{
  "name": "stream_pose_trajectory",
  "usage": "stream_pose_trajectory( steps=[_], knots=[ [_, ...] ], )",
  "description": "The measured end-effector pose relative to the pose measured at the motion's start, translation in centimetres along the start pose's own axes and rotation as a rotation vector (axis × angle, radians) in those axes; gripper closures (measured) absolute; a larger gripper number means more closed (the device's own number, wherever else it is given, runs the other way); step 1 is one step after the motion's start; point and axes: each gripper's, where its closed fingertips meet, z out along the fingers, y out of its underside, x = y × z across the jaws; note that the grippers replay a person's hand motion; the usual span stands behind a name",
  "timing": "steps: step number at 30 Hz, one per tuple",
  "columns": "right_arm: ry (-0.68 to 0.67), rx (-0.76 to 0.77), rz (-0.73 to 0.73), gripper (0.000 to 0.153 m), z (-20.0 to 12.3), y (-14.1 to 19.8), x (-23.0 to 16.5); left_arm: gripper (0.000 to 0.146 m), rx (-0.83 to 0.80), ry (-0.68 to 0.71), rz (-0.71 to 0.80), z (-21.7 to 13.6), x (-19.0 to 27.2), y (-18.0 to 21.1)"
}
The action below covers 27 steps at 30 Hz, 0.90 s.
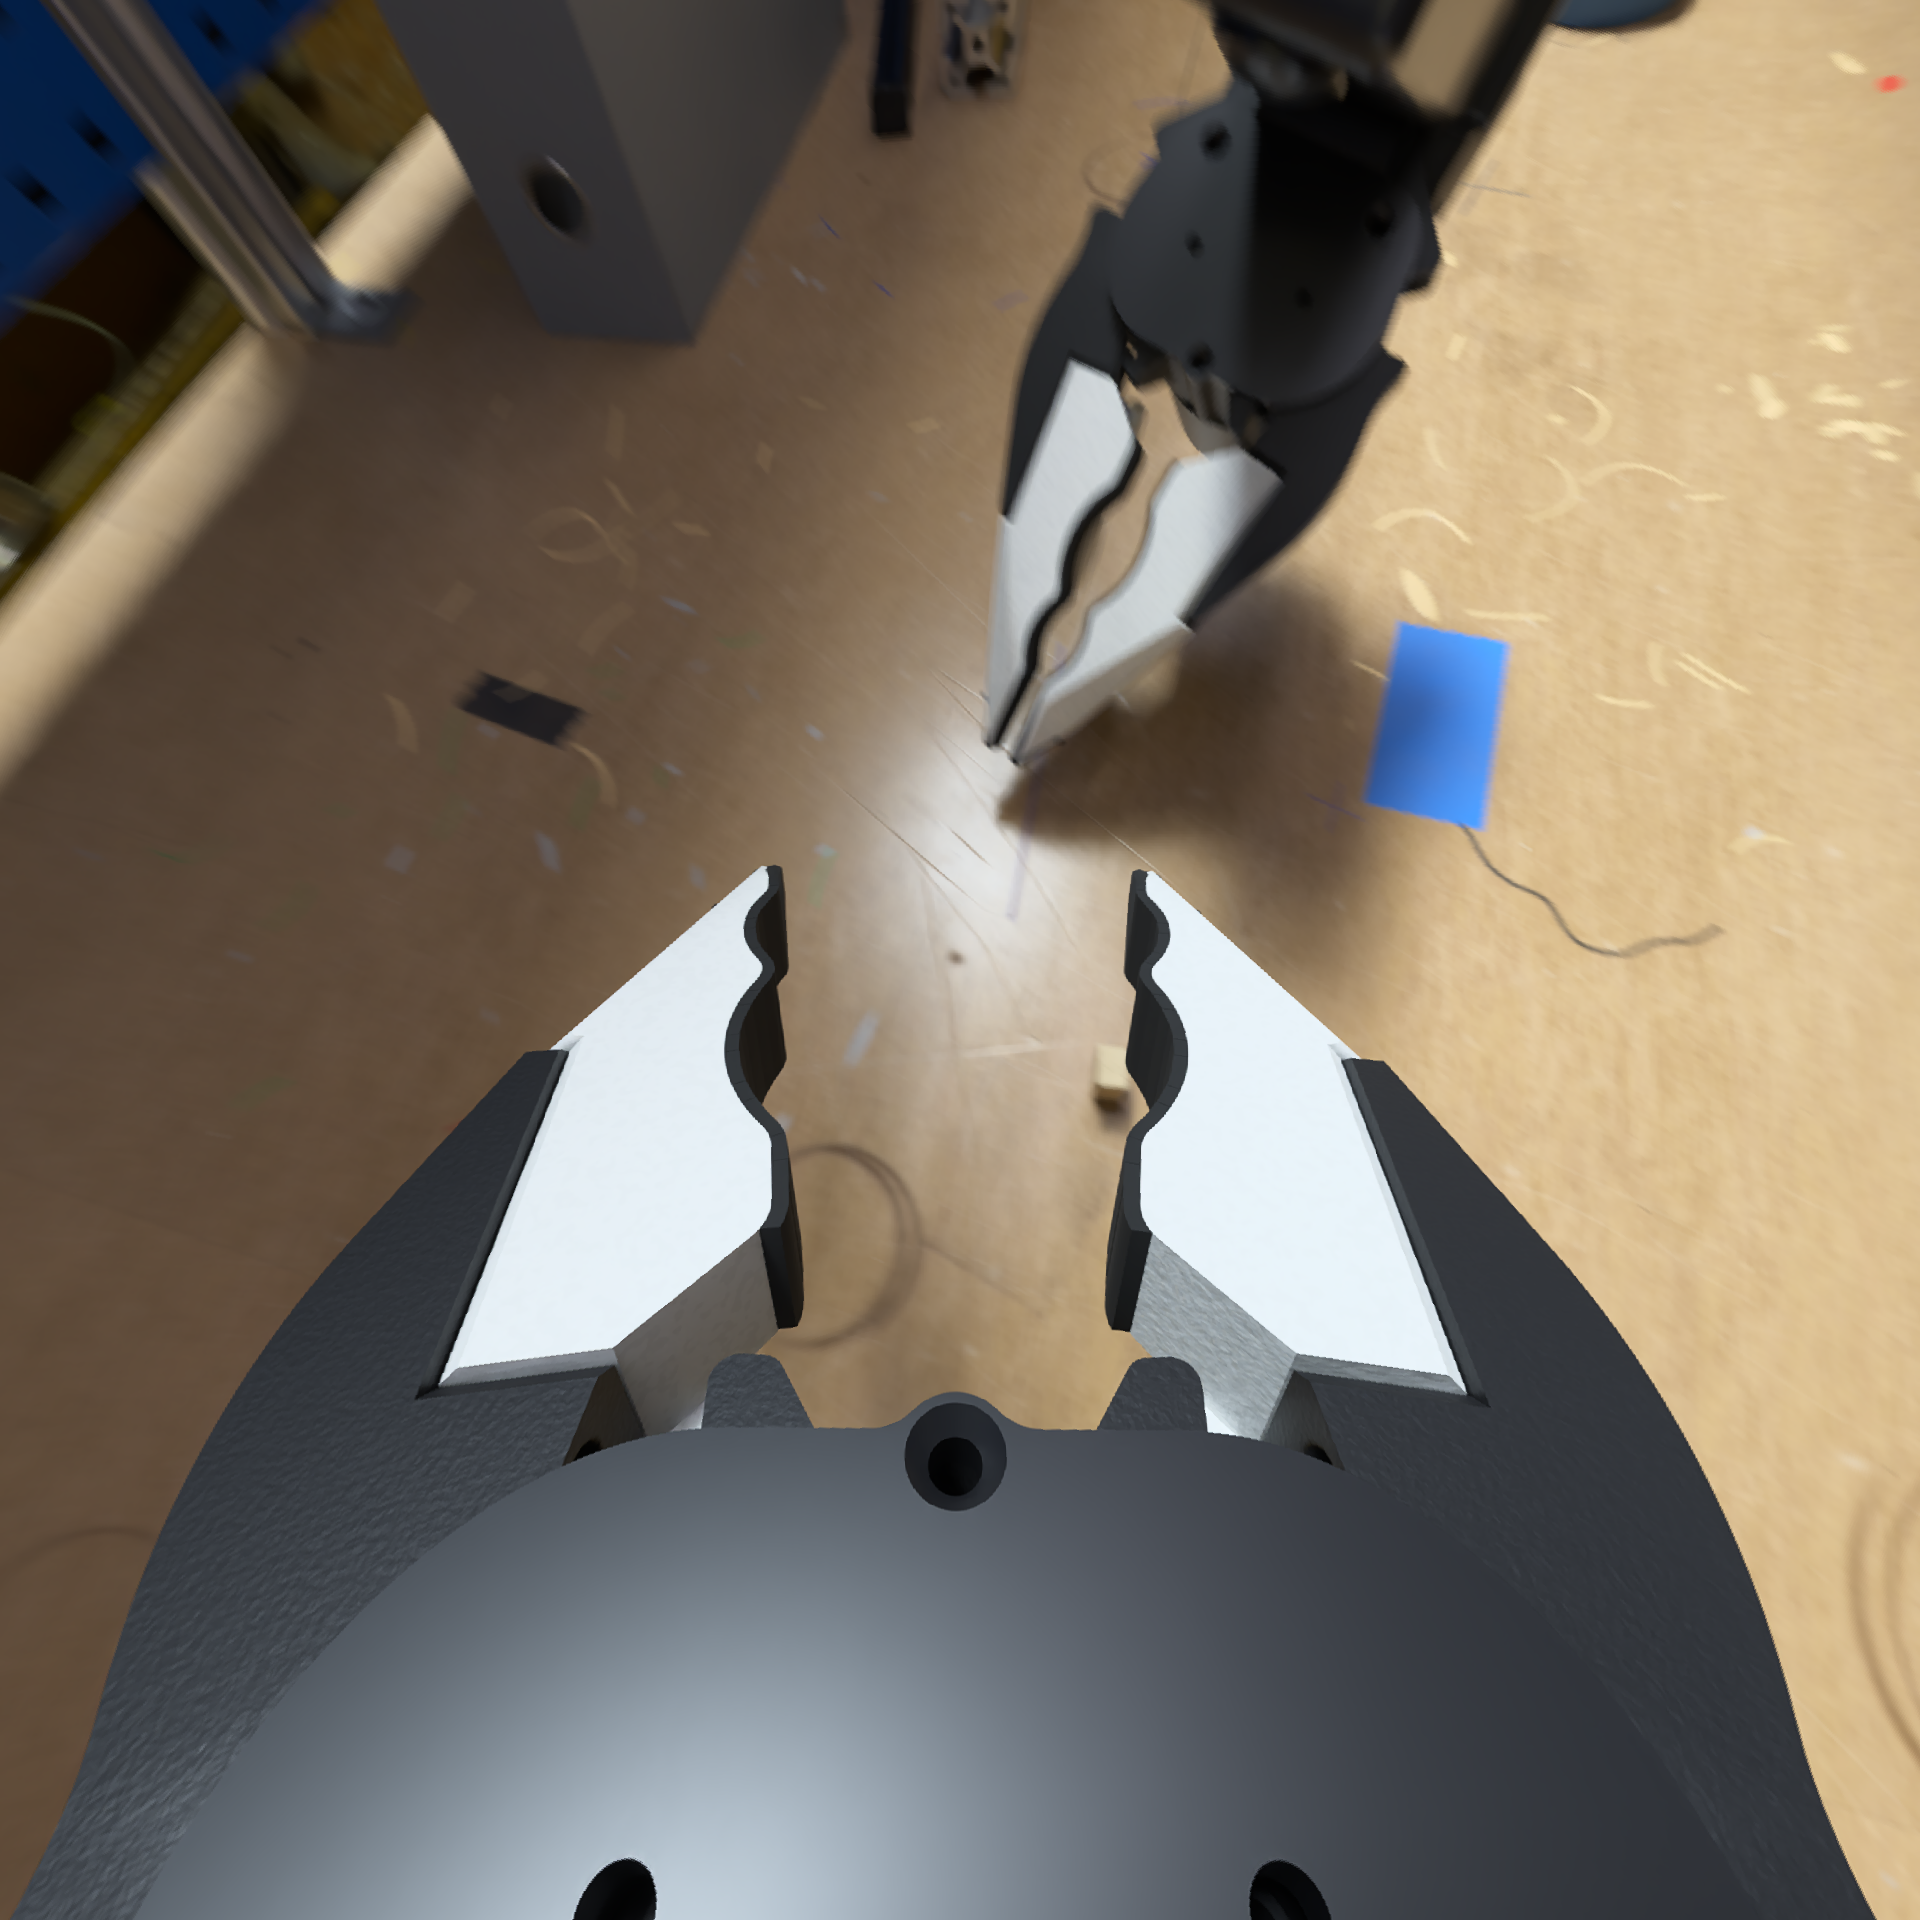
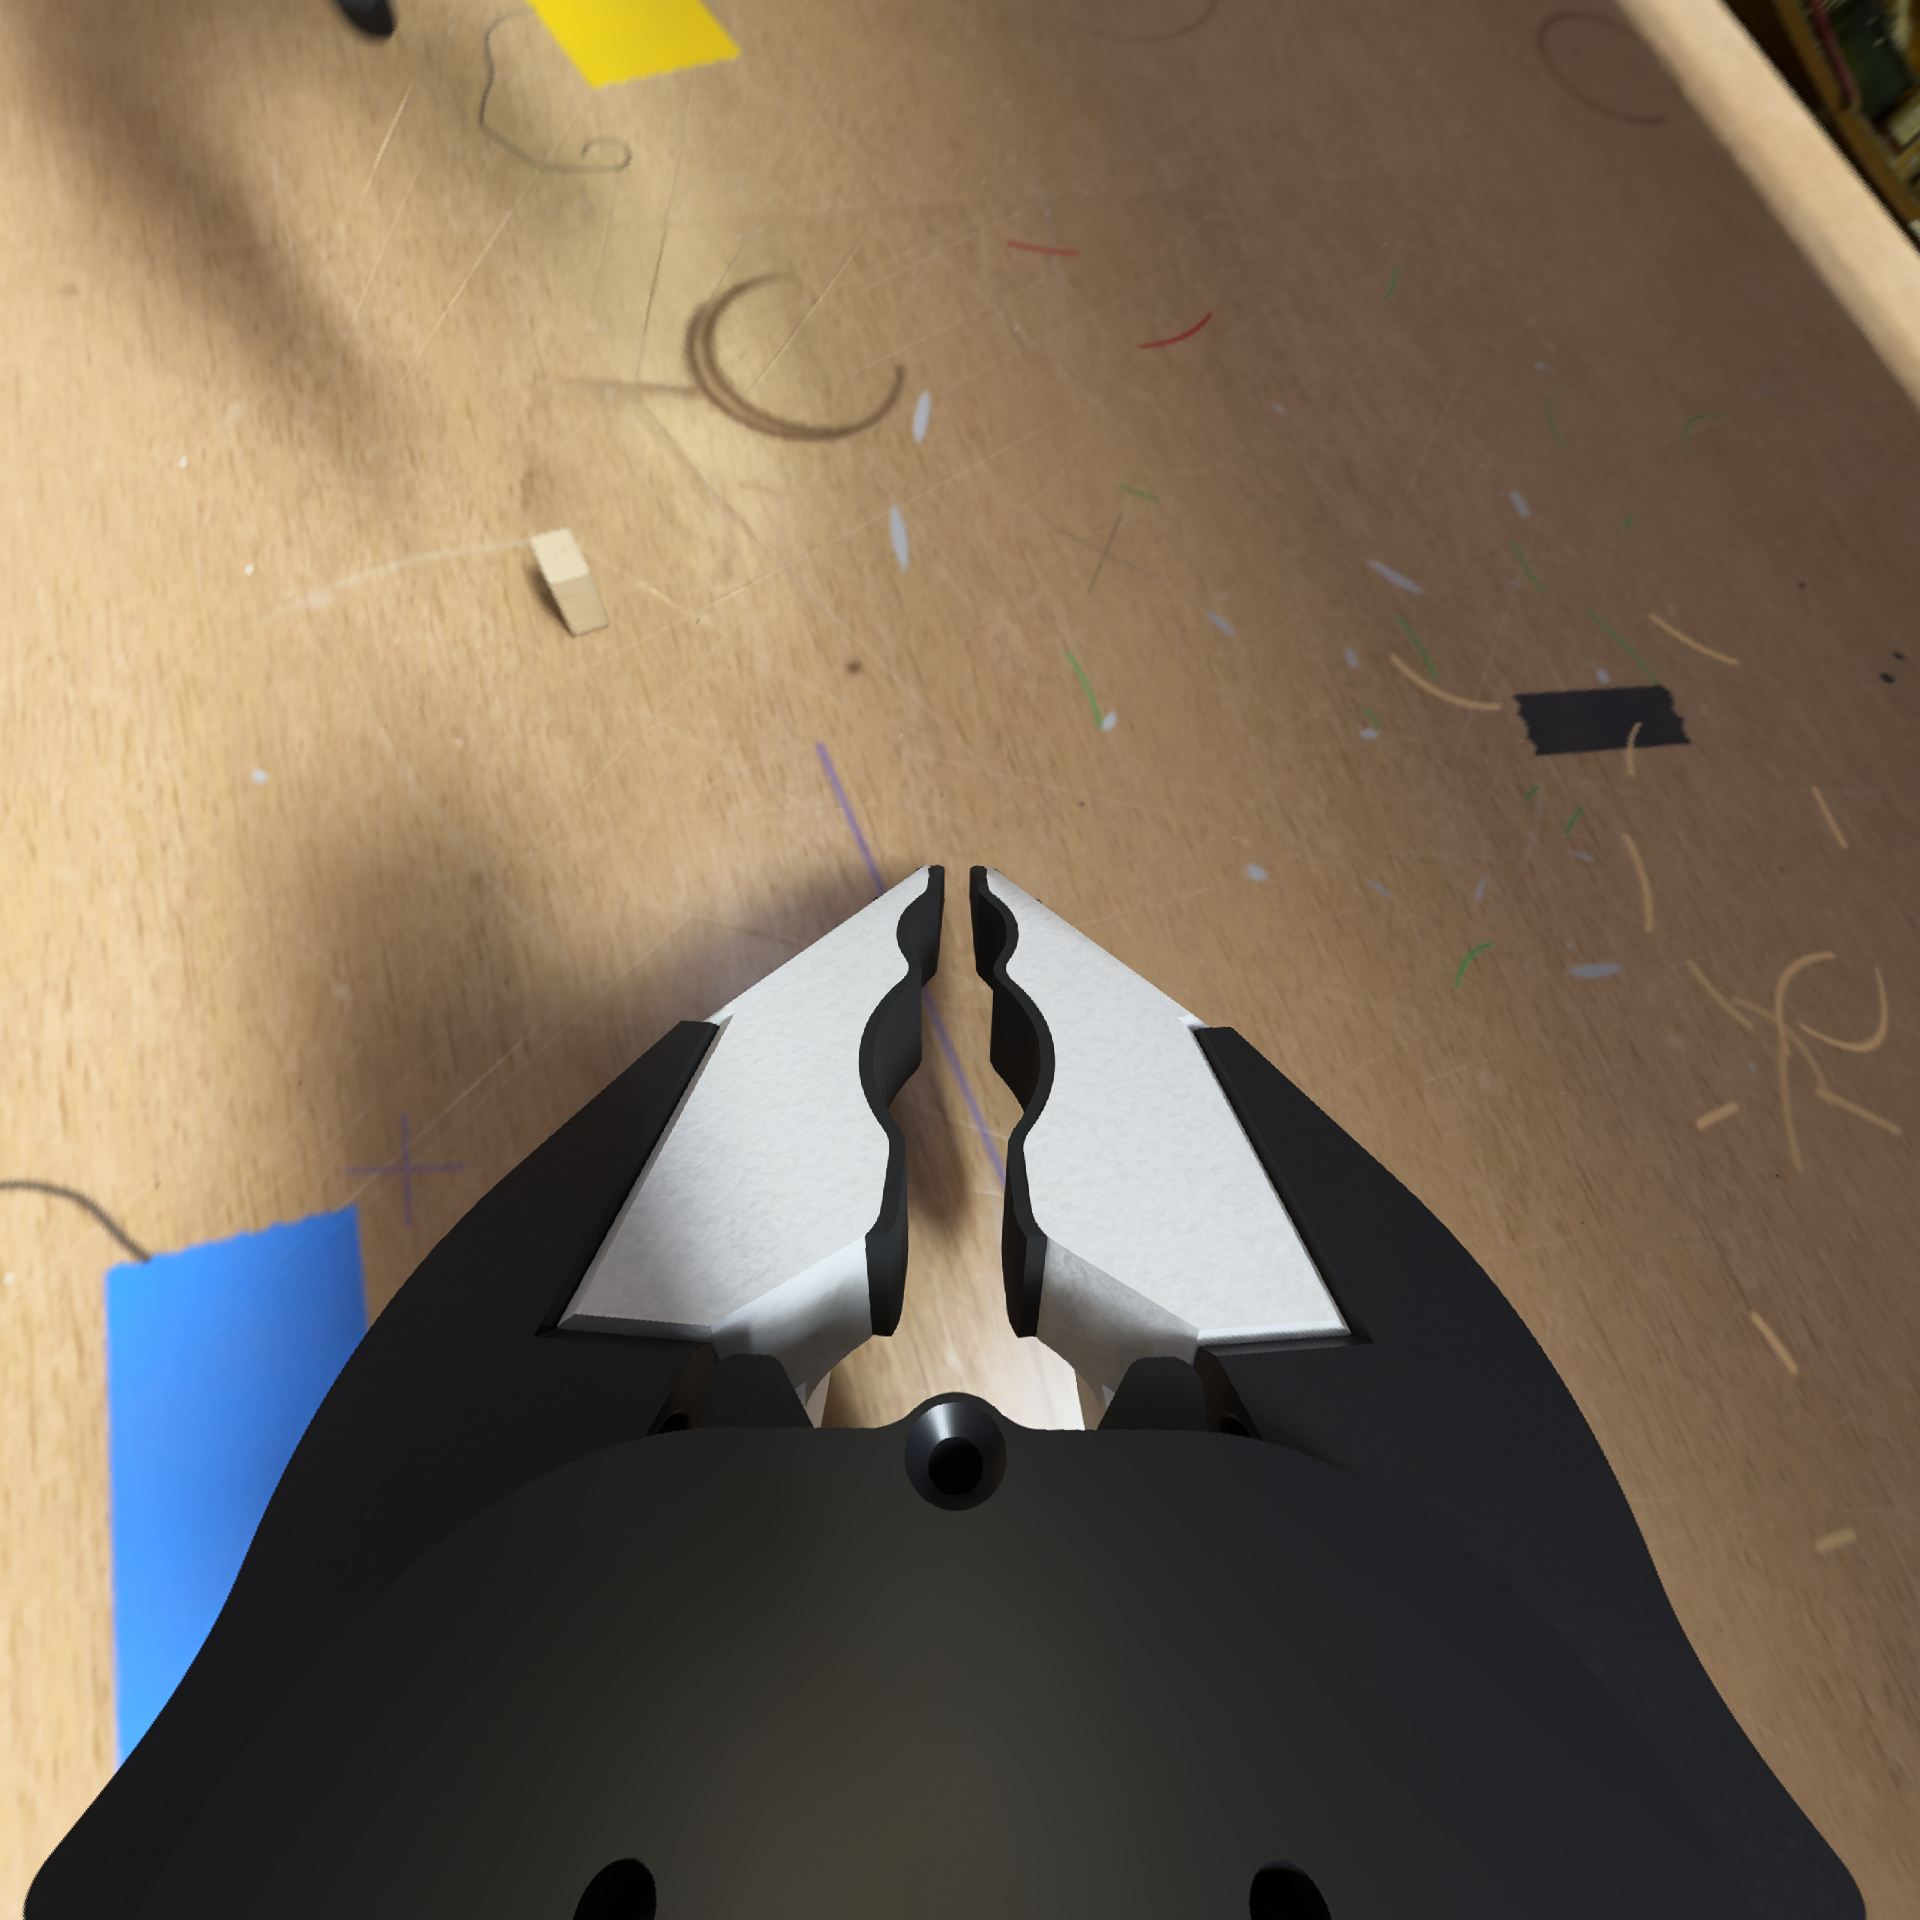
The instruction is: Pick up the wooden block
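Note:
A small pale wooden block [image 1: 1110, 1075] lies on the wooden table, just inside my left gripper's right finger and partly hidden by it. My left gripper [image 1: 956, 873] is open and empty, well above the table. In the right wrist view the block [image 2: 569, 580] lies ahead and to the left of my right gripper [image 2: 954, 871], which is shut and empty, close above the table. The right gripper also shows in the left wrist view [image 1: 1013, 743], pointing down at the table beyond the block.
A blue patch [image 1: 1439, 722] lies right of the right gripper; it also shows in the right wrist view [image 2: 229, 1455]. A grey block with a hole [image 1: 613, 156] stands at the back left. Black tape [image 2: 1600, 719] and a yellow patch [image 2: 634, 36] lie on the table.

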Motion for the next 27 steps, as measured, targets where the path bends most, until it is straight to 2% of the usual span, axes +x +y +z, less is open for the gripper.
stream_pose_trajectory(
  steps=[7, 12, 17, 19, 21, 24, 27],
  knots=[
    [-0.052, -0.032, -0.071, 0.148, 0.0, 0.4, -1.4, 0.098, -0.148, 0.169, -0.085, 2.8, 4.6, 7.0],
    [-0.069, -0.024, -0.103, 0.148, 0.3, 0.1, -2.3, 0.116, -0.225, 0.165, -0.031, 4.6, 4.9, 8.7],
    [-0.069, 0.005, -0.089, 0.148, 0.1, -0.2, -2.1, 0.138, -0.216, 0.148, 0.013, 4.8, 4.6, 8.9],
    [-0.067, 0.041, -0.075, 0.148, -0.2, -0.7, -1.9, 0.138, -0.175, 0.147, 0.063, 4.0, 4.6, 7.6],
    [-0.074, 0.119, -0.031, 0.148, -0.9, -1.7, -1.4, 0.138, -0.032, 0.101, 0.054, 1.9, 3.0, 4.0],
    [-0.055, 0.284, 0.019, 0.148, -2.7, -4.6, 0.8, 0.138, 0.221, -0.071, -0.019, -3.2, -3.1, -2.4],
    [-0.033, 0.393, 0.044, 0.148, -3.8, -7.9, 4.5, 0.138, 0.258, -0.177, -0.114, -5.0, -10.2, -3.9]
  ],
)
